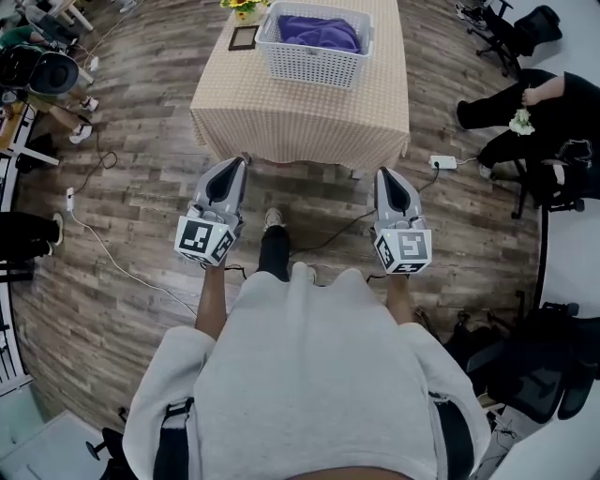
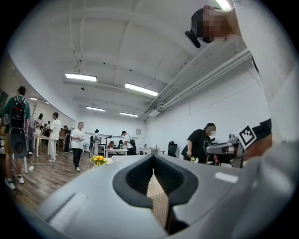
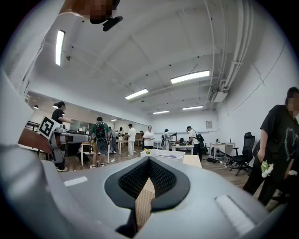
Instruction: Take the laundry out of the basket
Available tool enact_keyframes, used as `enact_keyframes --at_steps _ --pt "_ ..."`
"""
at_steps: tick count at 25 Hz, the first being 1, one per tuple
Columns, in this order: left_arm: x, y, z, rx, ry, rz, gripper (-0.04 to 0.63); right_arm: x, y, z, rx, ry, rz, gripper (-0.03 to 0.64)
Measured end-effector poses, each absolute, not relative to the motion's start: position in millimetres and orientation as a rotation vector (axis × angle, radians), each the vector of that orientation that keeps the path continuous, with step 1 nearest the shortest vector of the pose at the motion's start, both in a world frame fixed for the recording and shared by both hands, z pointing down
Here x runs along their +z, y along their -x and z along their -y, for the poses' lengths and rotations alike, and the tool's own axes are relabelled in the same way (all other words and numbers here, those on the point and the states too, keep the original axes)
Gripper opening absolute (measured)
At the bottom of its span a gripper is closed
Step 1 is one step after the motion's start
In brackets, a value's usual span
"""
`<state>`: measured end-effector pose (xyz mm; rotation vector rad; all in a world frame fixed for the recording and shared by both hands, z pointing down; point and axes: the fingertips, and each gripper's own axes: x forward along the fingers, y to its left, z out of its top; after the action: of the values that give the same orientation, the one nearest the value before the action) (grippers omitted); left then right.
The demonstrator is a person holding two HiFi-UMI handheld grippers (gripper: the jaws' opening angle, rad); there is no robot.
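A white plastic basket [image 1: 309, 64] stands at the far end of a table [image 1: 300, 117] under a checkered cloth. Purple laundry [image 1: 321, 33] lies inside it. Both grippers are held level in front of the table's near edge, well short of the basket. My left gripper [image 1: 236, 161] is shut with nothing in it, and so is my right gripper [image 1: 382, 172]. In the right gripper view the basket [image 3: 163, 153] shows low ahead, beyond the closed jaws. Its rim [image 2: 126, 158] also peeks over the jaws in the left gripper view.
Yellow flowers [image 1: 246, 6] and a small picture frame [image 1: 243, 37] sit on the table left of the basket. A power strip [image 1: 442, 162] and cables lie on the wooden floor. A seated person [image 1: 534, 112] and office chairs are to the right; people [image 2: 77, 144] stand further off.
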<state>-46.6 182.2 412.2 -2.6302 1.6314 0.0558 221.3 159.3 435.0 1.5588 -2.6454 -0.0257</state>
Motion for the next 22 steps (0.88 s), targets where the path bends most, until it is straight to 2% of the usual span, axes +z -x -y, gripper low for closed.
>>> enact_keyframes --at_steps 22 --pt "404.4 134.6 58.2 0.117 2.758 -1.453 0.011 410.8 -117.5 52.7 -0.078 -1.684 2.513 -0.002"
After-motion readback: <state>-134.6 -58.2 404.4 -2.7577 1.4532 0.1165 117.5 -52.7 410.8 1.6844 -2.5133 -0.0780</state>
